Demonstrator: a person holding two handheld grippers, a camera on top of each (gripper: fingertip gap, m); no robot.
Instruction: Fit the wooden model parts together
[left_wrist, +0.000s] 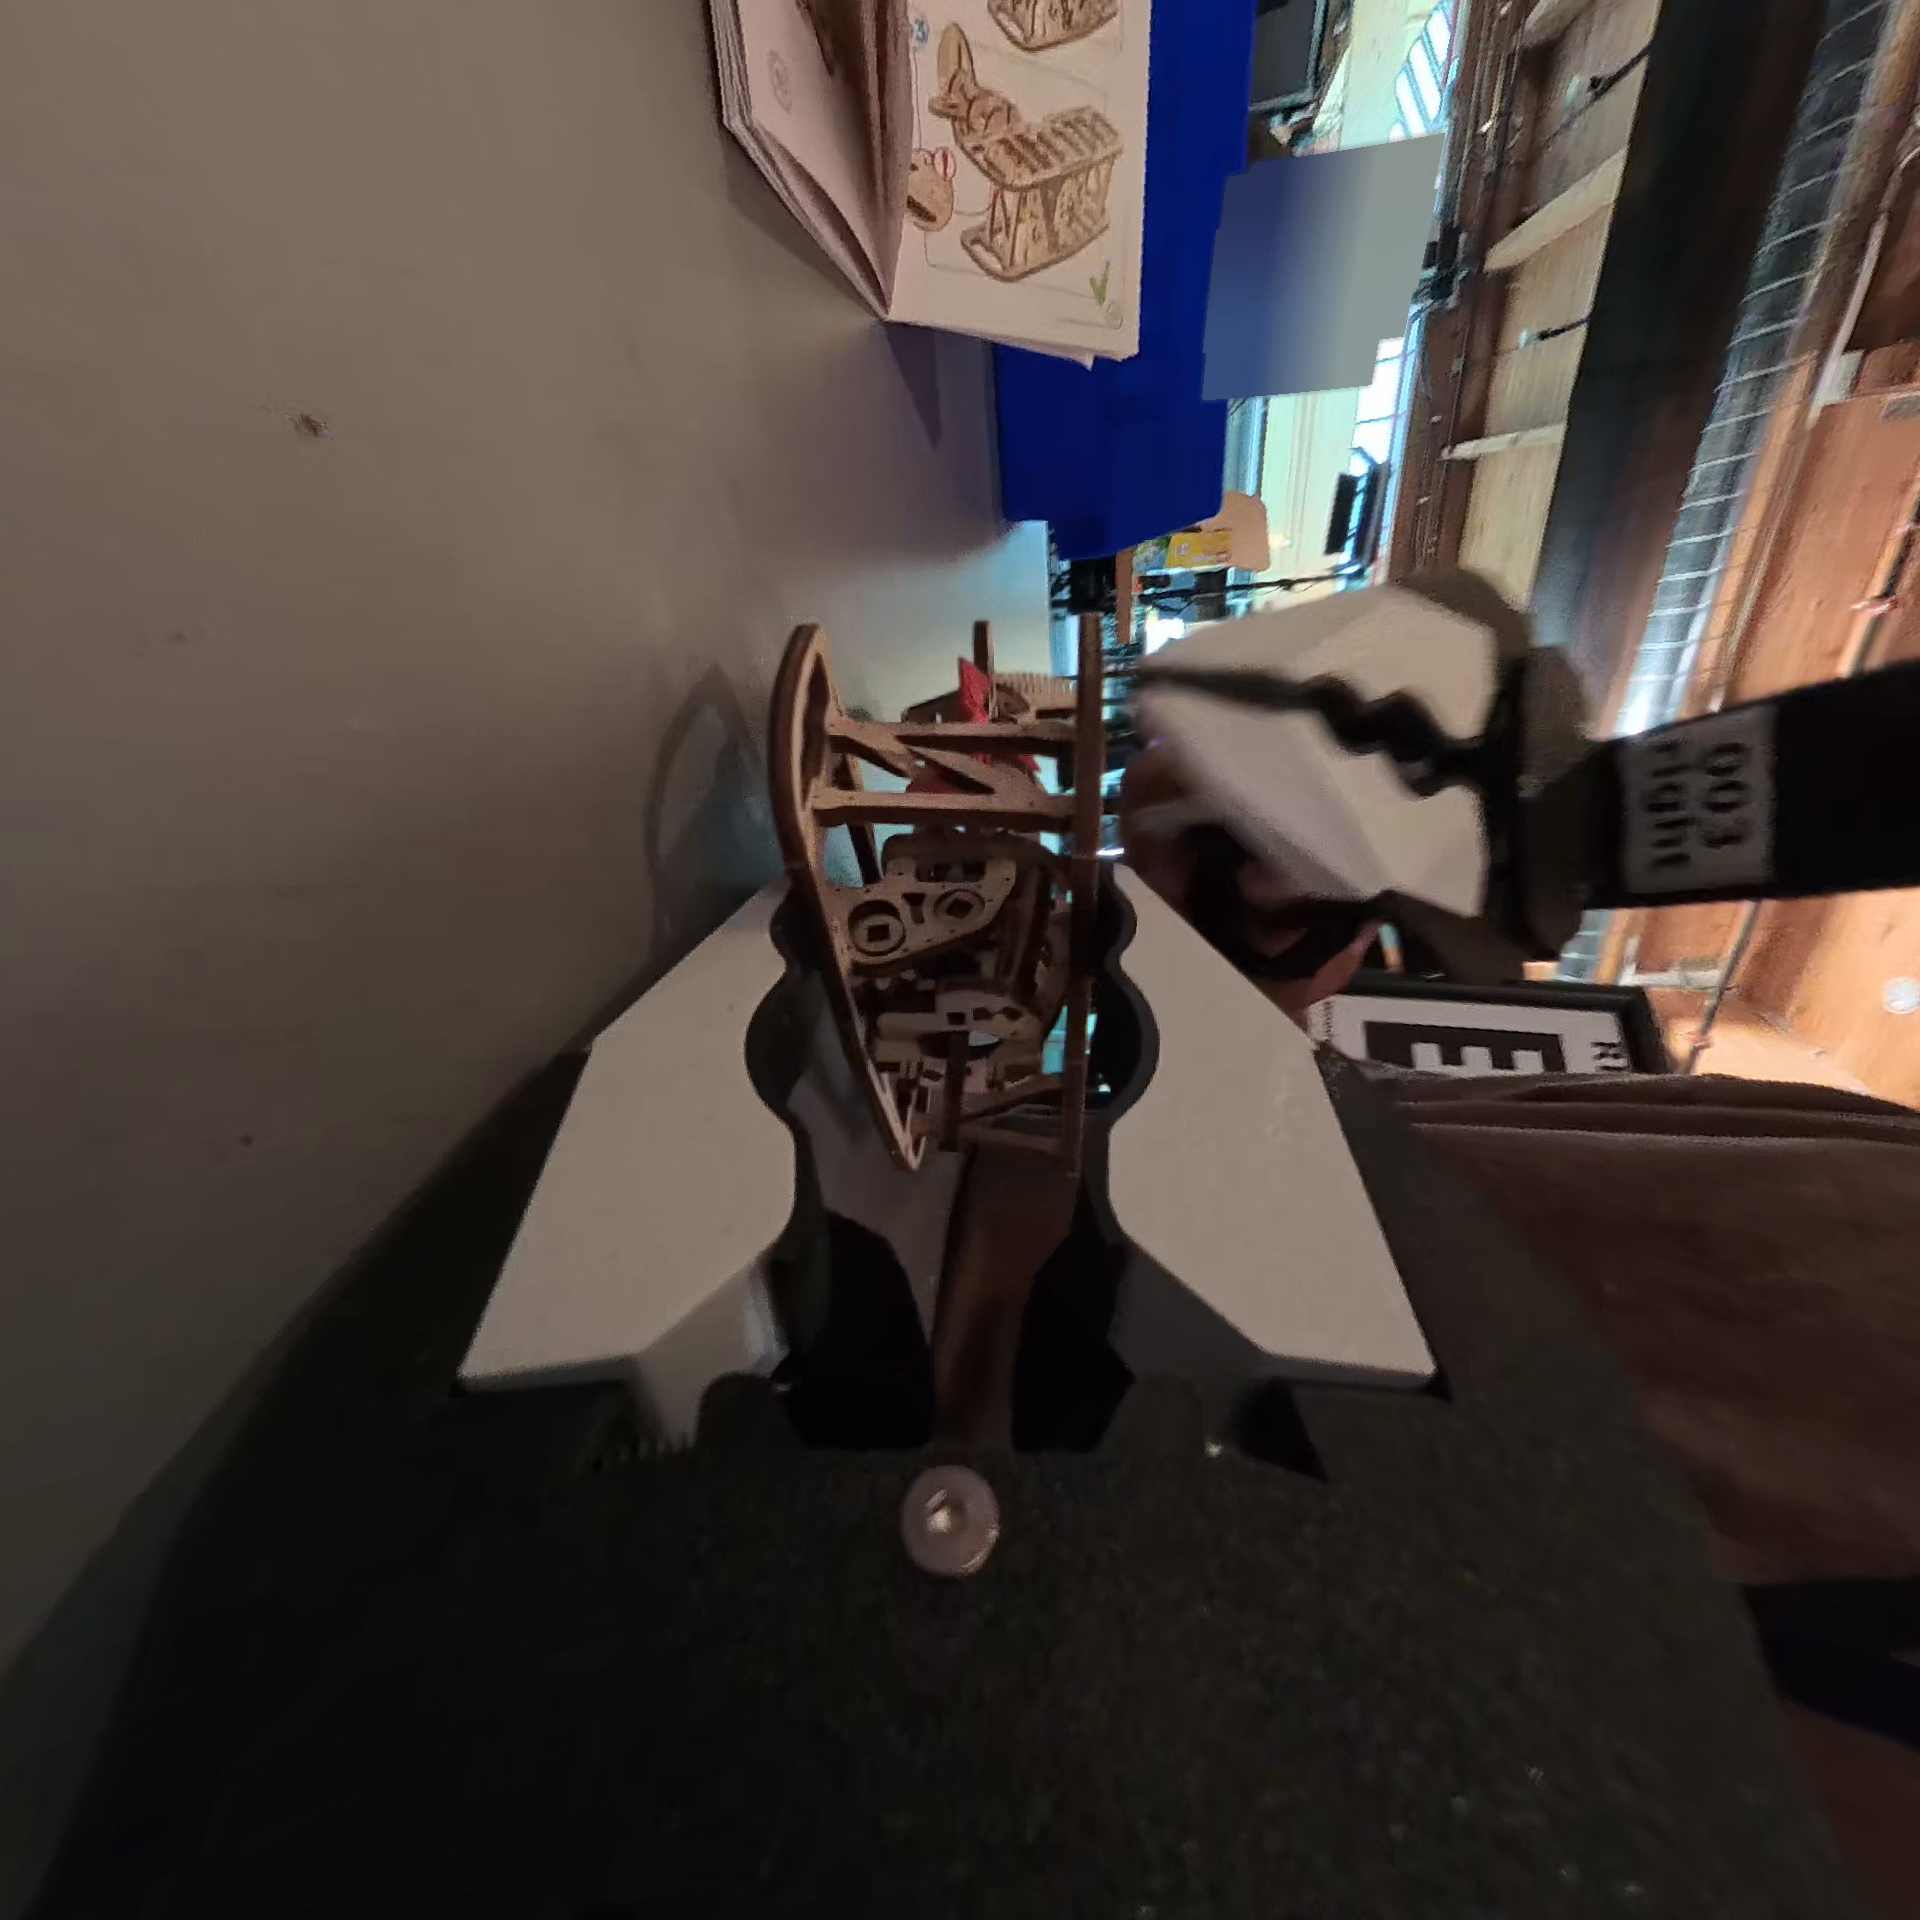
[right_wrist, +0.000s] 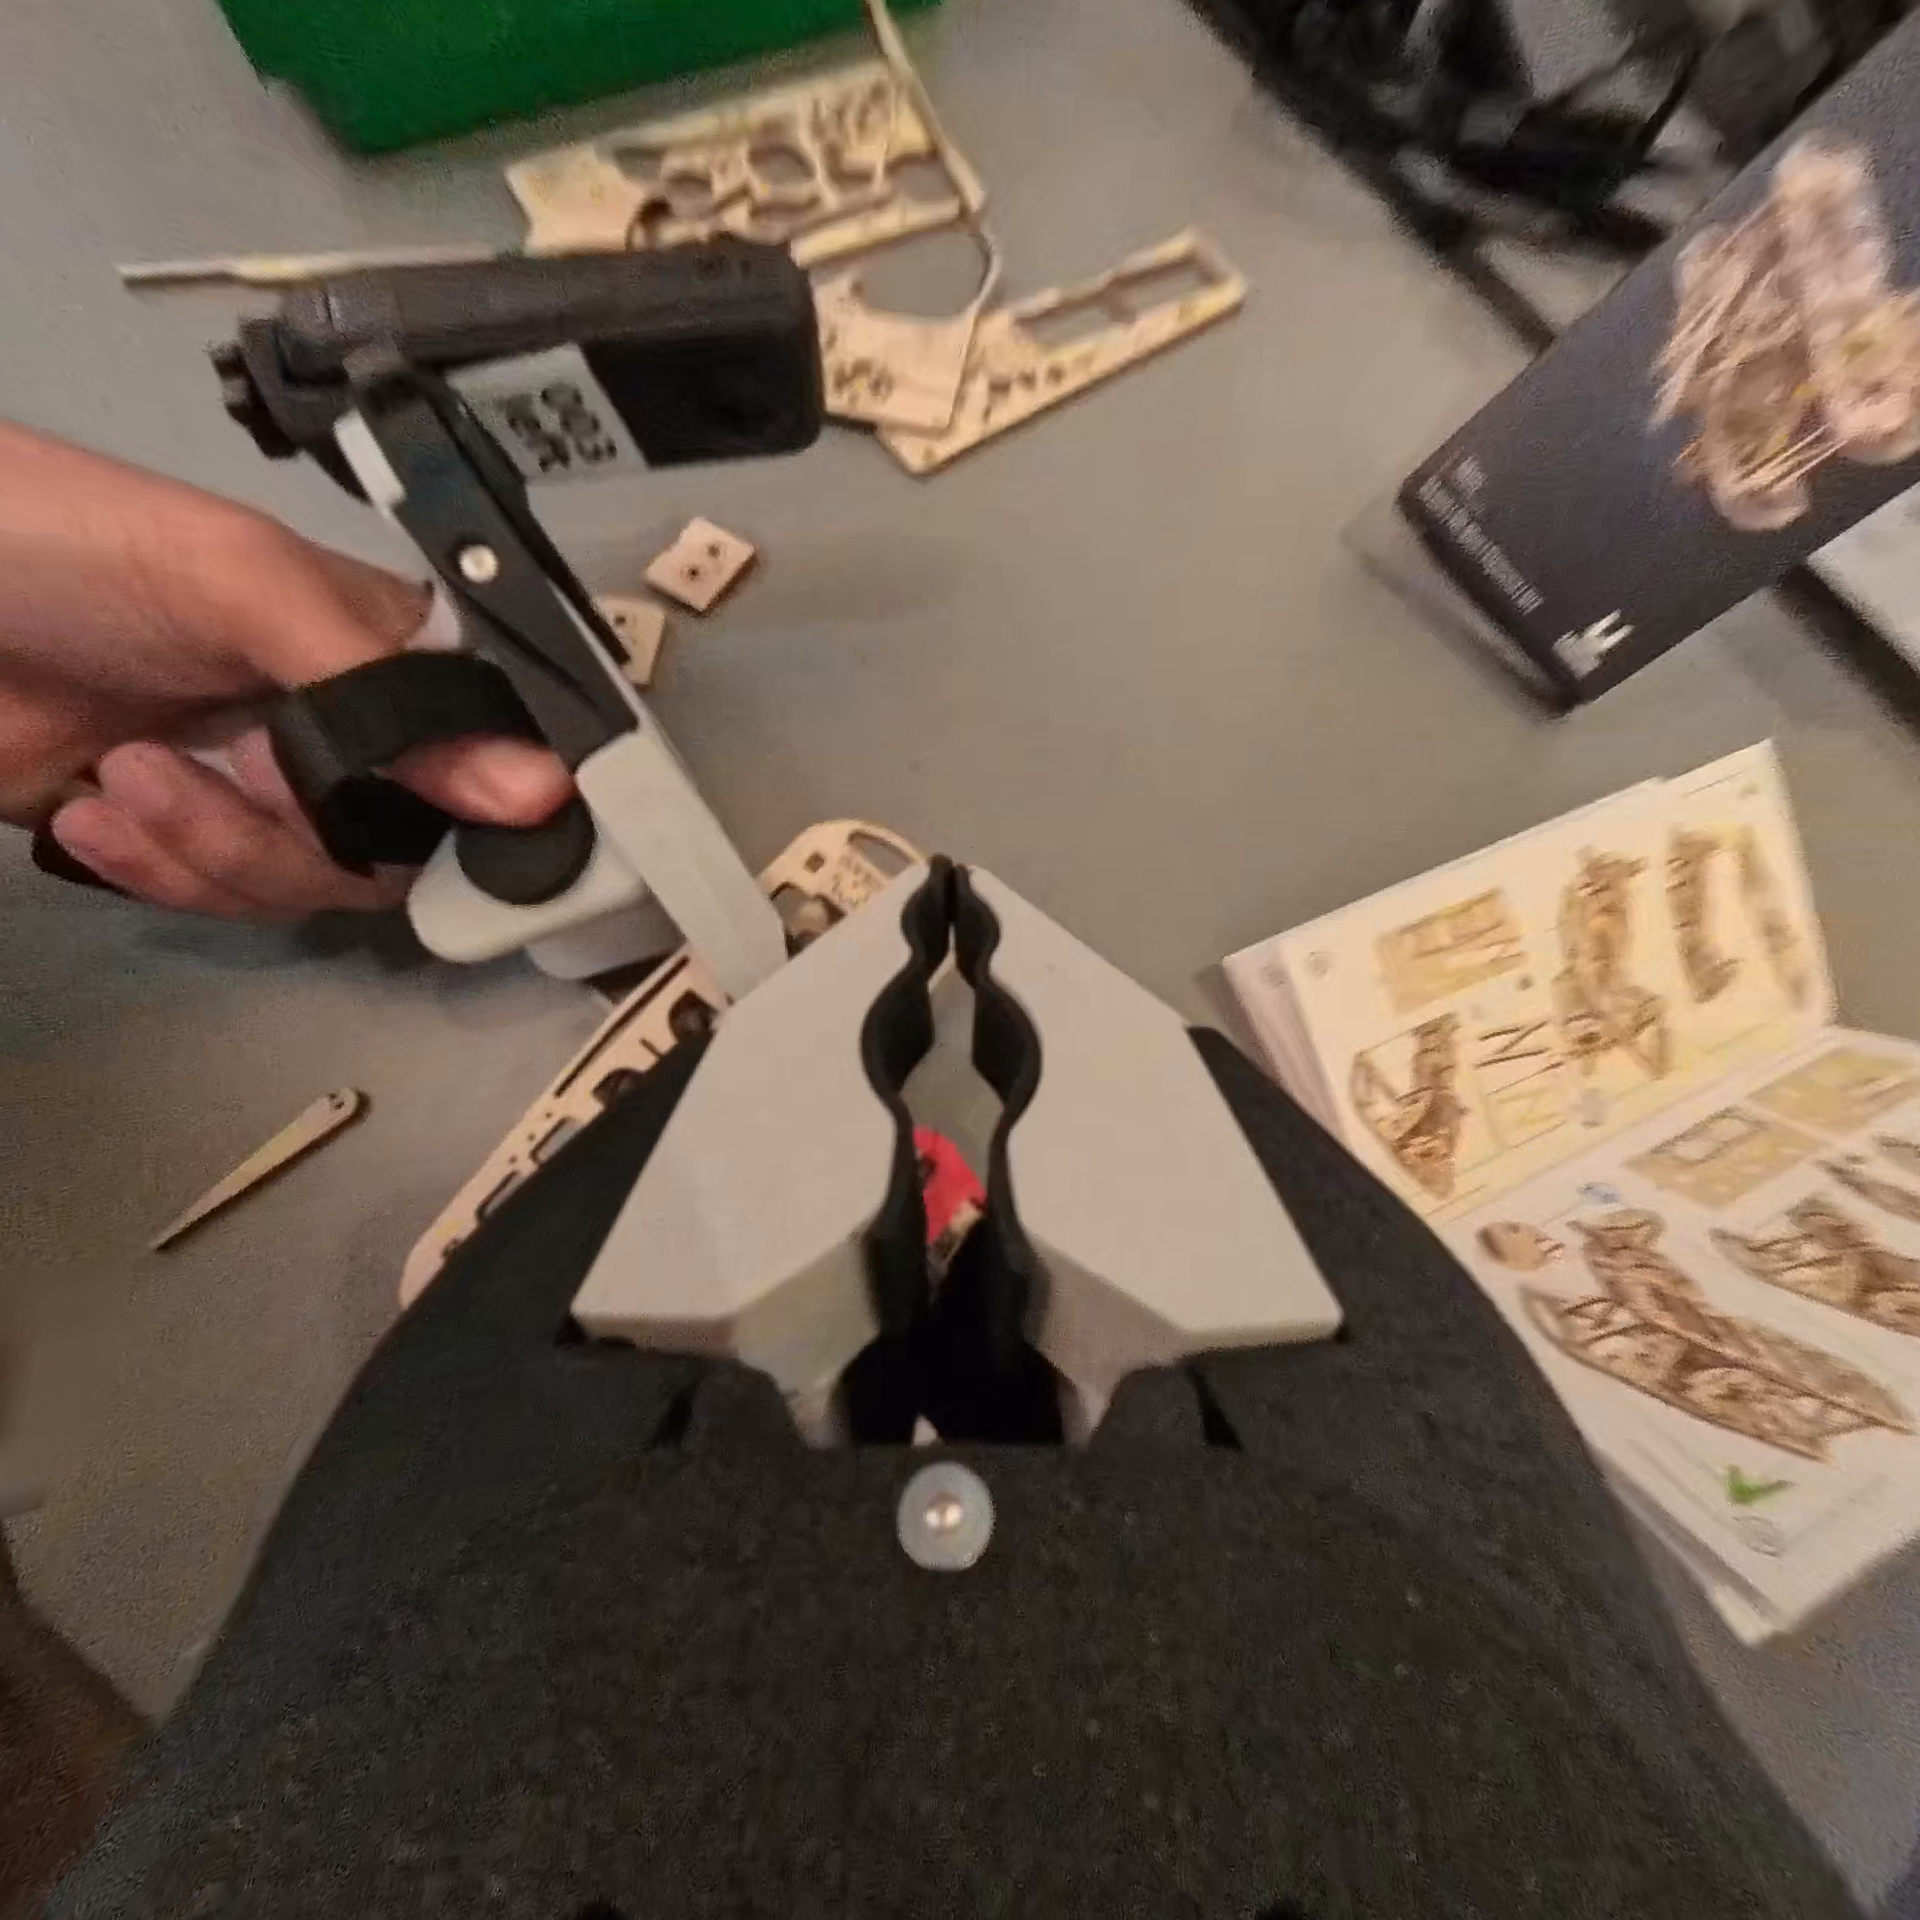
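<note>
Between the two pale grey, black-padded fingers of the left gripper (left_wrist: 940, 997) sits the partly built brown wooden model (left_wrist: 935, 914), a lattice of laser-cut struts and curved ribs with a red piece showing near its top; the fingers clamp it from both sides, so this claw is grasping the model, held sideways to the grey table (left_wrist: 364, 623). At about two o'clock from the model in the left wrist view, the right gripper (left_wrist: 1153, 707) points its fingertips at the model's upper edge, very near it, though blur hides whether they touch. From its own camera, the right gripper's (right_wrist: 948, 883) wavy black pads meet at the tips, so it is clenched; whether anything thin is pinched there I cannot tell, and a red and pale scrap shows through the gap lower down. At ten o'clock in that view a person's hand (right_wrist: 197, 727) grips the handle of the left gripper. Punched-out pale plywood sheets (right_wrist: 883, 260) lie at twelve o'clock on the table, two small square wooden pieces (right_wrist: 698, 561) below them, a thin wooden sliver (right_wrist: 260, 1164) at nine o'clock, an open illustrated instruction booklet (right_wrist: 1621, 1143) at three o'clock, and a dark printed box (right_wrist: 1683, 416) at two o'clock.
</note>
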